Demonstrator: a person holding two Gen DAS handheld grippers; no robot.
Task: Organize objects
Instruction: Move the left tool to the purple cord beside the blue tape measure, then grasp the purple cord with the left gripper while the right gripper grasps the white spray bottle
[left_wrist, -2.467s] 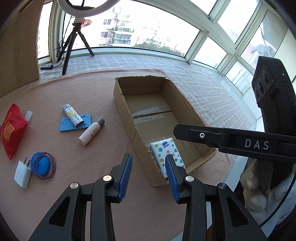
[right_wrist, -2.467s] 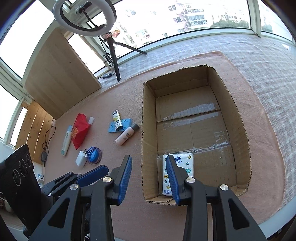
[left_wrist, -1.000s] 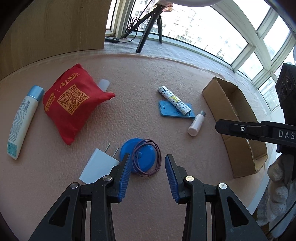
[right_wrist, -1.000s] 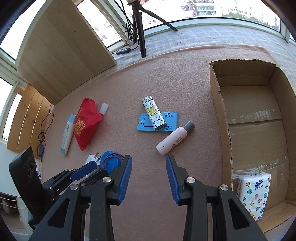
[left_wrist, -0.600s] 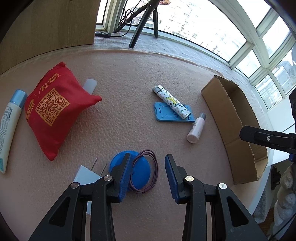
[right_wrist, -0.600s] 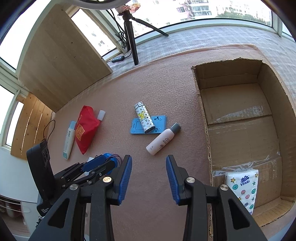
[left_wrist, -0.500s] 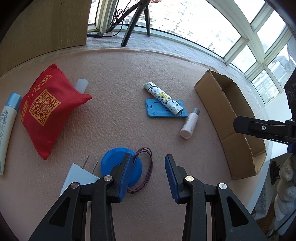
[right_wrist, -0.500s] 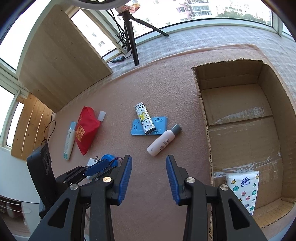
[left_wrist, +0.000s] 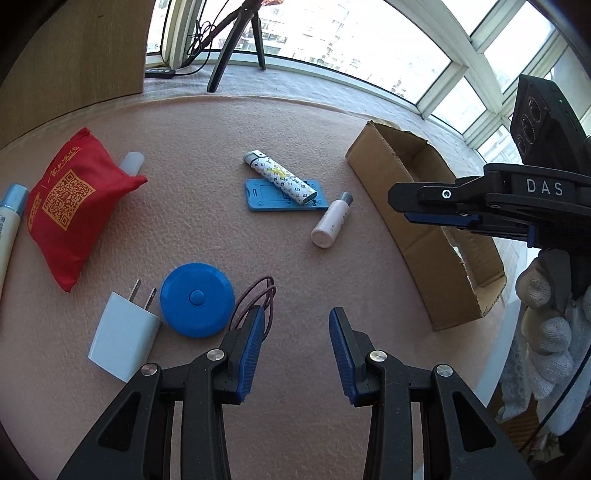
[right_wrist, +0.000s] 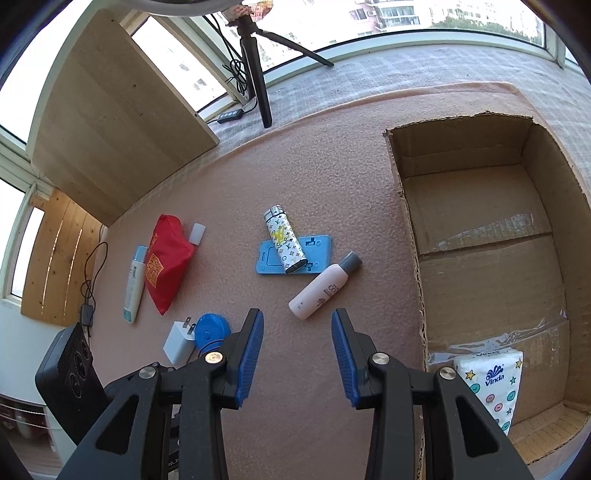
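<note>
My left gripper (left_wrist: 295, 332) is open and empty over the pink mat, its left finger just over a purple hair tie (left_wrist: 258, 299) beside a blue round disc (left_wrist: 197, 300) and a white charger (left_wrist: 123, 334). My right gripper (right_wrist: 295, 332) is open and empty, just short of a small white bottle (right_wrist: 323, 290). A patterned lighter (right_wrist: 284, 243) lies on a blue card holder (right_wrist: 293, 254). The cardboard box (right_wrist: 480, 236) at right holds a tissue pack (right_wrist: 493, 384).
A red pouch (left_wrist: 64, 199) with a small white cap (left_wrist: 132, 162) and a lotion tube (right_wrist: 133, 282) lie at the left. A tripod (right_wrist: 258, 74) and a wooden board (right_wrist: 110, 103) stand at the back. The mat's edge runs right of the box.
Both grippers have swung away from the box toward the loose items. The left one drifted right past the blue disc; the right one closed in on the white bottle.
</note>
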